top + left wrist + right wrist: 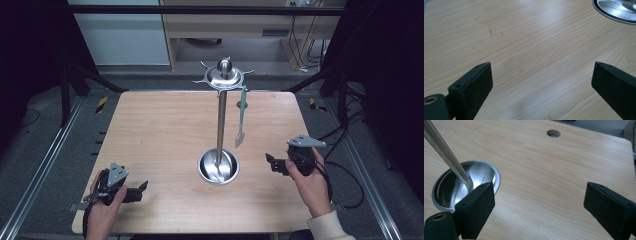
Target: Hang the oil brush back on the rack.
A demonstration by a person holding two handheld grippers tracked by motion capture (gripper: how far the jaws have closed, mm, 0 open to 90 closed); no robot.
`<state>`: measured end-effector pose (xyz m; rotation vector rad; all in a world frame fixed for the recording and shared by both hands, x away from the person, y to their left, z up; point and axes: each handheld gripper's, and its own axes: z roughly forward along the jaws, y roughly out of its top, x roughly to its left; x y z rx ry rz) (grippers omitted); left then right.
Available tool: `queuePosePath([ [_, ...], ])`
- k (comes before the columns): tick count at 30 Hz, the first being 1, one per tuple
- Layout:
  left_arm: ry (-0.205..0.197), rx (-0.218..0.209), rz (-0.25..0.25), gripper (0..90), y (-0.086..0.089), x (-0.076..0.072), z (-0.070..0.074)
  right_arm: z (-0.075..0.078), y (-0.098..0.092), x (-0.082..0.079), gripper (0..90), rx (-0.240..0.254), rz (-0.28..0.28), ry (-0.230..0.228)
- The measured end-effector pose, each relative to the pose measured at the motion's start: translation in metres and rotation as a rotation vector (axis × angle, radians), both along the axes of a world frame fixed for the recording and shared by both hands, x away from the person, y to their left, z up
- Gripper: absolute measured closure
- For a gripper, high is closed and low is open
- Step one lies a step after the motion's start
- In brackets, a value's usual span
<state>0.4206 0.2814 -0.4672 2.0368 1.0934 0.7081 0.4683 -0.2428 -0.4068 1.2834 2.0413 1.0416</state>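
Note:
A steel utensil stand rises from the middle of the table: a round dish base [218,166] [446,190], an upright pole [221,125] [444,152] and a top ring with hooks [223,76]. One pale green spatula [242,117] hangs from a hook on the right side. My left gripper [142,187] [541,75] rests low near the front left corner, open, nothing between its jaws. My right gripper [270,162] [539,202] is held right of the base, open and holding nothing. The base's rim [616,12] shows at the top right of the left gripper view.
The wooden table [165,130] has a small round hole [242,104] [553,133] near its far edge. Black frame posts stand at both far corners. Cables trail off the right side [345,175].

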Motion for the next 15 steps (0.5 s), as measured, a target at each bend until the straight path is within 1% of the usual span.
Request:
queuePosePath([
  [3, -0.001, 0.000, 0.000, 3.1, 0.000, 0.000, 0.000, -0.007, 0.002, 0.005, 10.5, 0.010, 0.002, 0.031],
  [5, -0.002, 0.002, -0.001, 3.1, 0.000, 0.000, 0.000, -0.012, 0.003, 0.008, 10.4, 0.009, 0.007, 0.043],
  [7, -0.002, 0.000, 0.001, 3.1, 0.000, 0.000, 0.000, -0.017, 0.005, 0.011, 10.4, 0.012, 0.009, 0.067],
  [8, 0.000, 0.000, 0.000, 3.1, 0.000, 0.000, 0.000, -0.019, 0.005, 0.012, 10.5, 0.008, 0.012, 0.069],
  [12, -0.001, 0.000, 0.000, 3.1, 0.000, 0.000, 0.000, -0.029, 0.009, 0.019, 10.4, 0.015, 0.010, 0.105],
  [15, -0.003, -0.001, 0.001, 3.1, 0.000, 0.000, 0.000, -0.034, 0.010, 0.023, 10.4, 0.013, 0.012, 0.119],
])
